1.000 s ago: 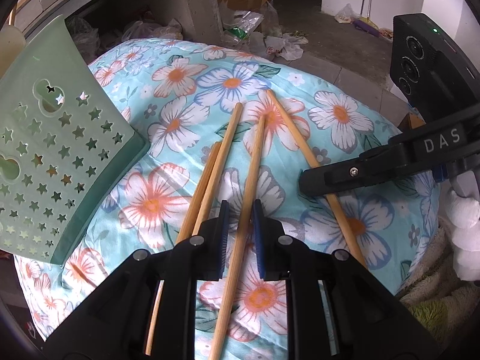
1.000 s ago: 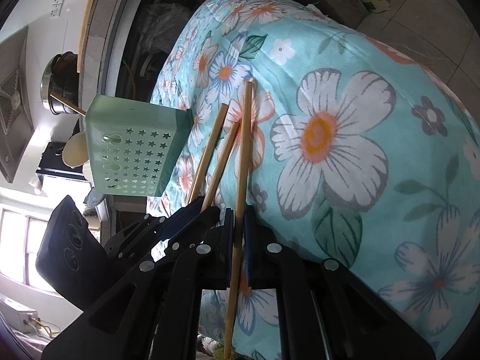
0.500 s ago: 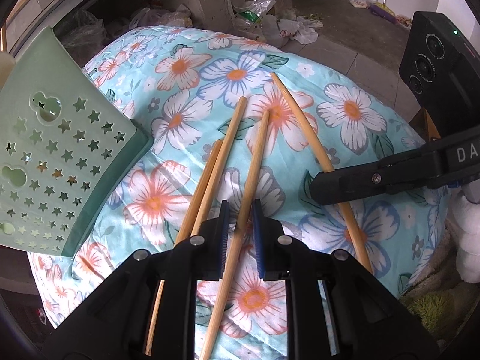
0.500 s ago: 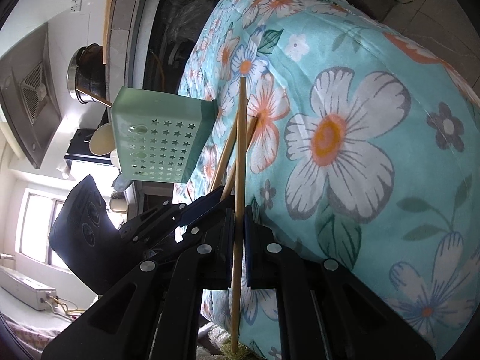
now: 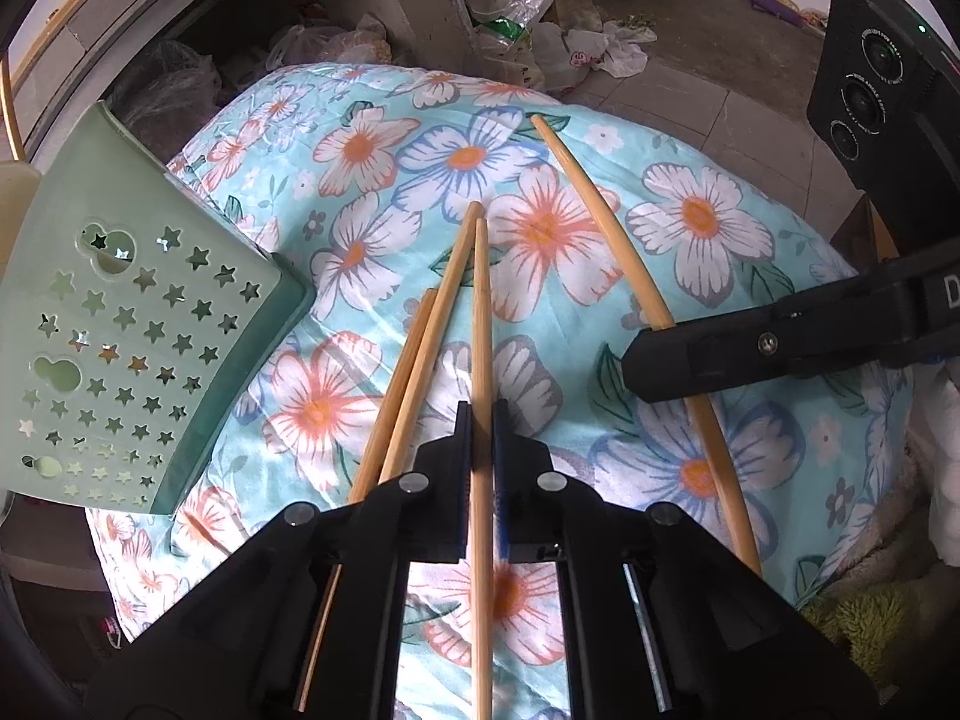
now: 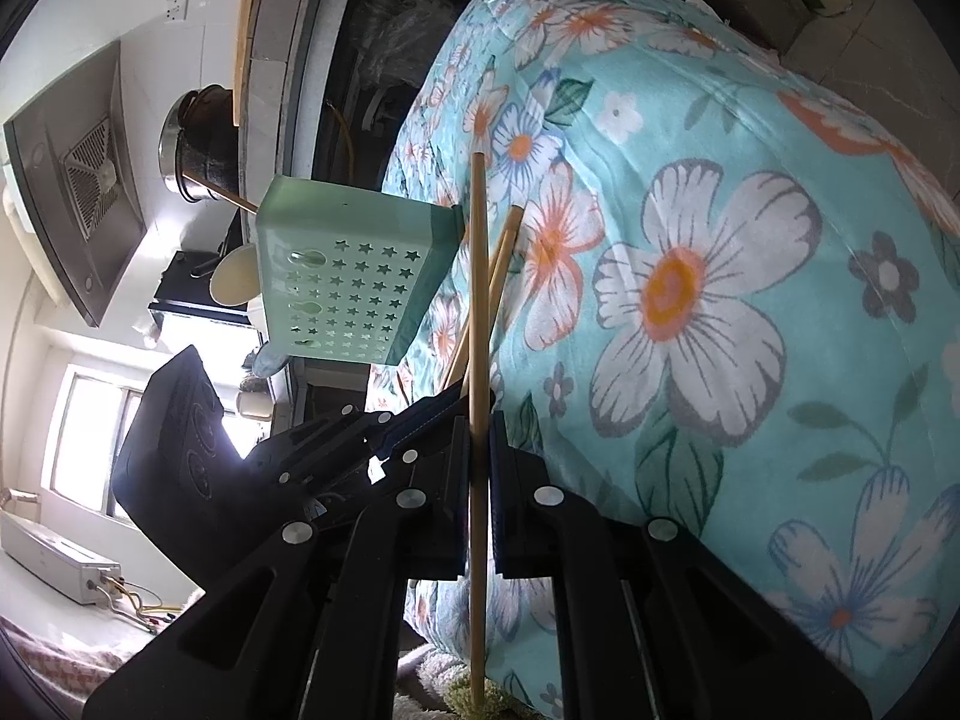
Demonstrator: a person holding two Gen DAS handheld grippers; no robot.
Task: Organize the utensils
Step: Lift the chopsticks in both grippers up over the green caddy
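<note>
We've got one chopstick (image 5: 482, 324) pinched in the left tongs (image 5: 480, 438), another (image 6: 477, 300) in the right tongs (image 6: 479, 450), two loose chopsticks (image 5: 414, 372) left on the floral quilt (image 5: 690, 228), green holder (image 5: 132, 324) beside them apparently unfilled.

Four wooden chopsticks show in the left wrist view: one (image 5: 480, 324) between that gripper's fingers, two lying together (image 5: 420, 354) and (image 5: 399, 372) just left of it, and one (image 5: 630, 276) off to the right. There is one green star-punched holder (image 5: 114, 348), one flowered quilt (image 5: 708, 228) beneath everything, and two grippers, left (image 5: 479, 420) and right (image 6: 479, 426).
</note>
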